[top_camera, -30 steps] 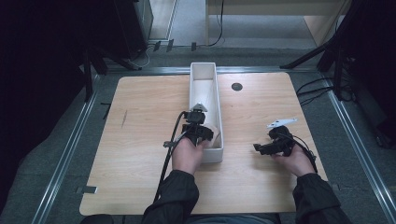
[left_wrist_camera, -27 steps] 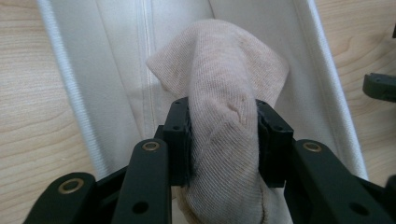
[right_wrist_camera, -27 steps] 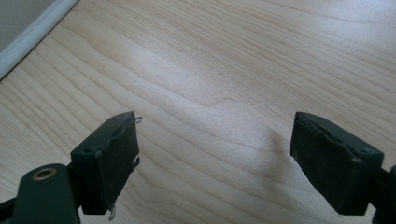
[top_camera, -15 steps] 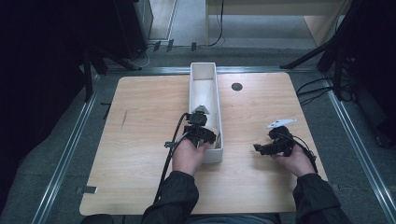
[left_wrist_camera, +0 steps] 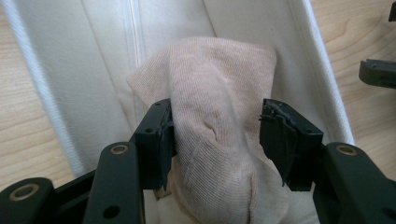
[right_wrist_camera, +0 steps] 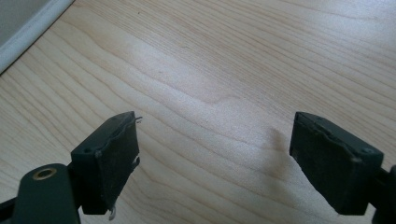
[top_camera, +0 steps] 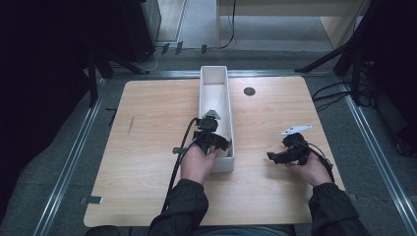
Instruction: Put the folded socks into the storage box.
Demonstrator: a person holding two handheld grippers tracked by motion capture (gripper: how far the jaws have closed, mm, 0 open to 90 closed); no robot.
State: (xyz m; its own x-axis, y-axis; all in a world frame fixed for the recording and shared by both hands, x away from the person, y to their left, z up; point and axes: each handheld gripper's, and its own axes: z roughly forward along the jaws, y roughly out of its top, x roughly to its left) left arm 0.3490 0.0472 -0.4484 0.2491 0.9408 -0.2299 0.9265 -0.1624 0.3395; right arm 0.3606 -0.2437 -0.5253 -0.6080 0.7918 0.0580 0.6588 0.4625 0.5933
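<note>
So the thing we're dealing with is a beige knit sock [left_wrist_camera: 219,121], bunched up and sitting inside the long white bin [top_camera: 223,83], down at the end closest to us. In the left gripper view it lies between the two black jaws of our left gripper [left_wrist_camera: 215,135]. One jaw is pressed into the fabric on one side. The other sits right at the sock's far edge, and we honestly can't tell if it's touching or just off it. So our read: the jaws are part-spread around the sock, maybe a loose pinch, not a firm squeeze. The sock's rounded end pokes out past the jaw tips, and the rest of it runs back under the gripper toward the camera.

From the high view, our left gripper [top_camera: 210,137] hangs over the near end of the bin, which fits with working the sock in that narrow channel.

Our right gripper [top_camera: 285,152] is parked well off to the side over the wooden table [top_camera: 147,123], jaws spread wide with nothing between them, just bare wood grain. Probably it's out there to leave the bin free. A small white piece [top_camera: 296,129] lies on the table just beyond it.
</note>
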